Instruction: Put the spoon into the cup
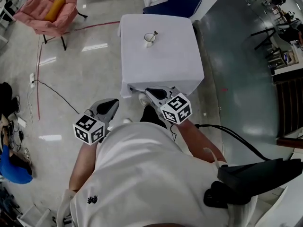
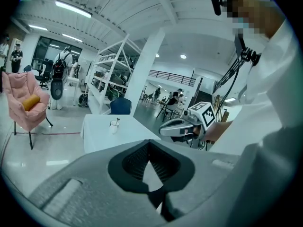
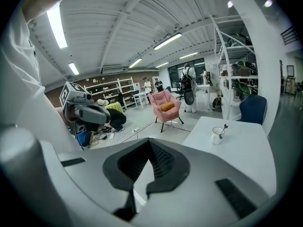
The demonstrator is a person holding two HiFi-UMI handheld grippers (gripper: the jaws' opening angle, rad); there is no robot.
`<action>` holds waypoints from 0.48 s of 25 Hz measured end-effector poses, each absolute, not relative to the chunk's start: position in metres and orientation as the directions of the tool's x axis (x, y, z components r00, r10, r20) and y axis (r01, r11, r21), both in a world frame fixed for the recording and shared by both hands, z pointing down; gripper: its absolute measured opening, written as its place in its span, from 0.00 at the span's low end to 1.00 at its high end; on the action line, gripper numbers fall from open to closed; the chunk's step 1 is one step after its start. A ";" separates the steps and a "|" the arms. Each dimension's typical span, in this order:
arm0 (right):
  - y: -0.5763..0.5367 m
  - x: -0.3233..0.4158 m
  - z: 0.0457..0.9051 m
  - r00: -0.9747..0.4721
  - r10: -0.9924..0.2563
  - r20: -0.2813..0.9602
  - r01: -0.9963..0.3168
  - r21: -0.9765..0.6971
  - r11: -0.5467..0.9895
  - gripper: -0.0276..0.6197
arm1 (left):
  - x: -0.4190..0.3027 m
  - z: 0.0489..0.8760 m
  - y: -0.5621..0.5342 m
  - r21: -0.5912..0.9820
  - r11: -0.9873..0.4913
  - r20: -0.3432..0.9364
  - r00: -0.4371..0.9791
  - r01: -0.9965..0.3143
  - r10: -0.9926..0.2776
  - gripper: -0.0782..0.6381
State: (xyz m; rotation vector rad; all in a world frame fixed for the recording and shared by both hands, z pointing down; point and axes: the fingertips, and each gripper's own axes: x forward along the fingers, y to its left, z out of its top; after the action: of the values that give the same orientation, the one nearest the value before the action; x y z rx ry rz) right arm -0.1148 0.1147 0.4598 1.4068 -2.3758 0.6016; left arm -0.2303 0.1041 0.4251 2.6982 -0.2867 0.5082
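A small clear cup (image 1: 149,39) stands on the far part of the white table (image 1: 161,65), and the spoon (image 1: 154,34) stands in it with its handle leaning out to the right. The same cup (image 2: 114,126) (image 3: 218,135) shows far off in both gripper views. My left gripper (image 1: 113,104) (image 2: 149,145) is held close to my body, well short of the table, shut with nothing in it. At the table's near edge my right gripper (image 1: 148,91) (image 3: 150,144) is shut and empty too. Neither gripper touches the cup.
A pink chair (image 1: 47,11) with a yellow cushion stands at the far left, and a blue chair (image 1: 177,1) stands behind the table. Cables (image 1: 52,91) and a red floor line (image 1: 39,70) run left of the table. Desks and chairs line the right side.
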 end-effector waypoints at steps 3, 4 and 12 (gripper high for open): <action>0.113 -0.118 0.464 -0.467 -0.749 0.469 -0.882 -0.191 0.431 0.05 | -0.233 0.429 0.102 0.326 -0.907 0.388 0.913 -0.265 -0.127 0.12; 0.111 -0.119 0.464 -0.472 -0.747 0.468 -0.880 -0.193 0.435 0.05 | -0.234 0.429 0.100 0.326 -0.906 0.389 0.912 -0.270 -0.131 0.12; 0.117 -0.114 0.454 -0.487 -0.743 0.459 -0.872 -0.199 0.448 0.05 | -0.227 0.420 0.103 0.315 -0.906 0.399 0.906 -0.282 -0.143 0.12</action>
State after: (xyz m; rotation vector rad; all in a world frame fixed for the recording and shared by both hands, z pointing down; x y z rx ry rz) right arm -0.1143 0.1166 0.4539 1.3828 -2.3980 0.5955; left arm -0.2268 0.1025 0.4199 2.6990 -0.3118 0.5258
